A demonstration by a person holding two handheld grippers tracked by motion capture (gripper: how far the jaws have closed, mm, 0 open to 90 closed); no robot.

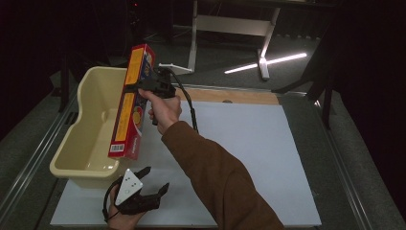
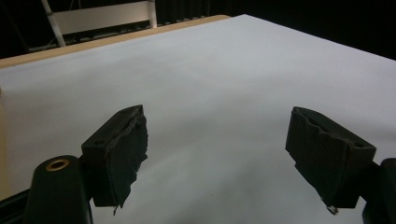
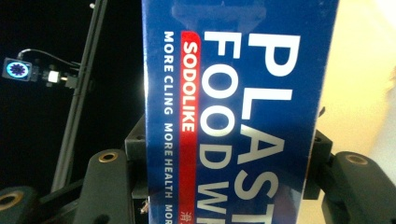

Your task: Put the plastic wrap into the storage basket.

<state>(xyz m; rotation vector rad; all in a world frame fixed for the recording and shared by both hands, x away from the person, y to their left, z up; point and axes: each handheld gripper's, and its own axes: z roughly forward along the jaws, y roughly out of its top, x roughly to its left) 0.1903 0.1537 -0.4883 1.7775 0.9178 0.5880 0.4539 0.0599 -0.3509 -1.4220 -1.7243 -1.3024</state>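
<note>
The desk (image 1: 268,143) is covered by a white sheet, and a cream plastic tub (image 1: 91,120) is set on its left part, well apart from the bare right half; above the tub's right rim a long box of plastic food wrap (image 1: 130,103) is held upright and slightly tilted, its barcode end lowest and its top end risen past the tub's far rim; the box is carried clear of the desk, and whether its bottom corner touches the tub's rim cannot be told from the high view. The right claw (image 1: 143,86) is closed on the box about its upper-middle, the narrow sides being pressed by the two black jaws; in the right gripper view the box (image 3: 238,112) is seen filling the gap between the jaws, its blue face lettered "PLAST" and "FOOD W", the rest of the wording being cut off at the frame's edges; the jaw tips are hidden behind the carton. The left claw (image 1: 152,183) is rested low near the desk's front edge, just beside the tub's near corner; its jaws are spread wide with nothing between them, as is plain in the left gripper view (image 2: 215,154), where bare white sheet is seen between the pads.
</note>
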